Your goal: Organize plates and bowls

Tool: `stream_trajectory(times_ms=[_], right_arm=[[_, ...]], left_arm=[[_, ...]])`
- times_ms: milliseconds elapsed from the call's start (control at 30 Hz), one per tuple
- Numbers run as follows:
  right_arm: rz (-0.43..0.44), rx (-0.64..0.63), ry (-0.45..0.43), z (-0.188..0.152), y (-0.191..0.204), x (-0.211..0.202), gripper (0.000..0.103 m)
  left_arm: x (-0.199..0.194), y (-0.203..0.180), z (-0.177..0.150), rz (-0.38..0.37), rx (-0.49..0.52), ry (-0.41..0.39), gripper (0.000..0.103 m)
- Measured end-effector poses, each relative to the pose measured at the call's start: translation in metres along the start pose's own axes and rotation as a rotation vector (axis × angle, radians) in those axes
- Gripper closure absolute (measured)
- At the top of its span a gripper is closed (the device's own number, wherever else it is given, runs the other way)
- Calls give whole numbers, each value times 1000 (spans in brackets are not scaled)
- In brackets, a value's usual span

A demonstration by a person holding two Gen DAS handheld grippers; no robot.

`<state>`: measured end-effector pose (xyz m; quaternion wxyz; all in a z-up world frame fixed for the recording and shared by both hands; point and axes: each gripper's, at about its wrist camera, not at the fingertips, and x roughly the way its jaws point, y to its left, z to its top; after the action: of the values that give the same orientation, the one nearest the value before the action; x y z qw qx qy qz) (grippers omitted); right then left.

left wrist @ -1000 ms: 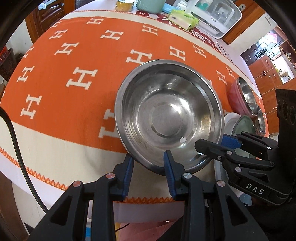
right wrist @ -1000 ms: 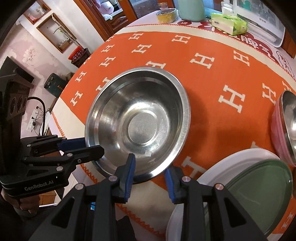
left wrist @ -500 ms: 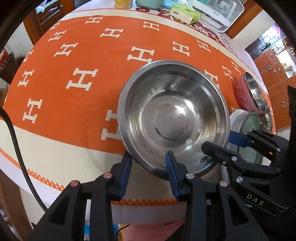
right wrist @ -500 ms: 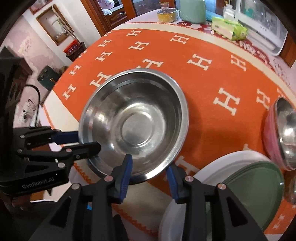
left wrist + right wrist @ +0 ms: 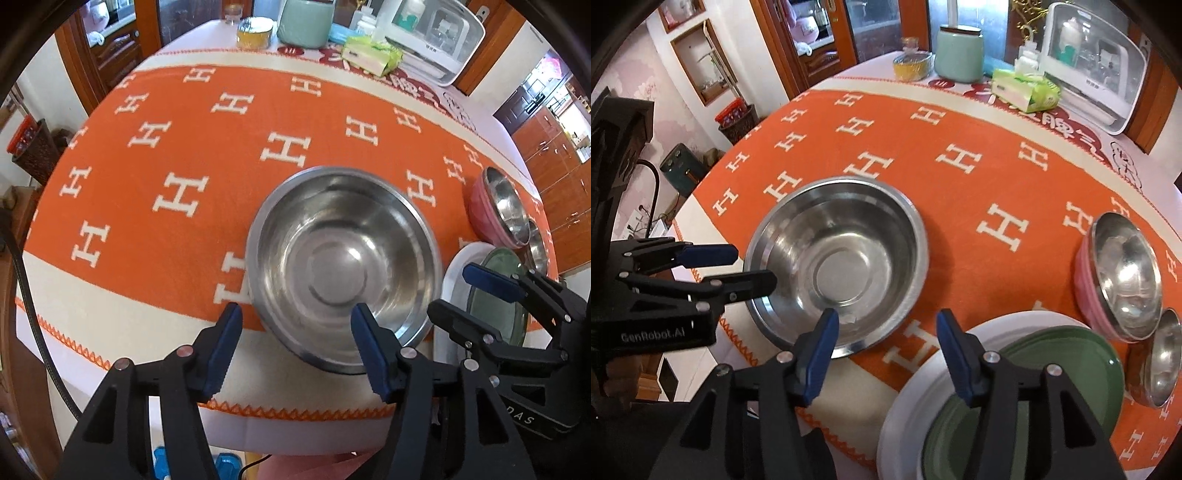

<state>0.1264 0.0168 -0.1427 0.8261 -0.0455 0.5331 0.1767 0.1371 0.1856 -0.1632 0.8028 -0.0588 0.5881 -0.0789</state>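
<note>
One large steel bowl [image 5: 345, 266] sat upright on the orange cloth [image 5: 177, 147] near the table's front edge, and neither gripper had hold of it. The left gripper [image 5: 295, 349] had just been opening: its blue pads stood apart, one out over the cloth, the other over the bowl's near rim, so the rim lay between them with nothing pinched. The right gripper [image 5: 884, 350] had been spreading too, its jaws parted with the bowl's rim just by the left-hand pad and bare cloth in the gap, gripping nothing. Beside the big bowl, toward the right, lay a stack of two plates: one white plate [image 5: 916, 387] underneath, one green plate [image 5: 1034, 369] on top. Past them, one pink bowl [image 5: 1084, 284] with a steel bowl nested inside it [image 5: 1126, 277], and one small steel bowl [image 5: 1160, 365] touching its side. That made four bowls and two plates. Along the far edge stood one mint jar [image 5: 958, 55], one yellow tin [image 5: 912, 64], one green tissue pack [image 5: 1025, 90] and one white appliance [image 5: 1089, 62].
</note>
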Motion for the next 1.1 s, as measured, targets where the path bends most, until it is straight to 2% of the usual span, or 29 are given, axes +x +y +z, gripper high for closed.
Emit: stream_trajectory(times_ms=[267, 700, 867, 967, 1100], right_arm=[[-34, 36, -71, -11, -36, -30, 48], [-73, 162, -124, -37, -119, -70, 48], [-61, 233, -134, -45, -149, -77, 47], [-38, 298, -145, -51, -168, -79, 47], [-2, 386, -146, -55, -192, -76, 47]], left_arm=[[-14, -51, 12, -28, 75, -76, 43], [-13, -157, 34, -108, 223, -122, 43], [-5, -193, 53, -123, 268, -121, 43], [2, -209, 64, -118, 288, -110, 35], [9, -228, 78, -113, 316, -105, 34]])
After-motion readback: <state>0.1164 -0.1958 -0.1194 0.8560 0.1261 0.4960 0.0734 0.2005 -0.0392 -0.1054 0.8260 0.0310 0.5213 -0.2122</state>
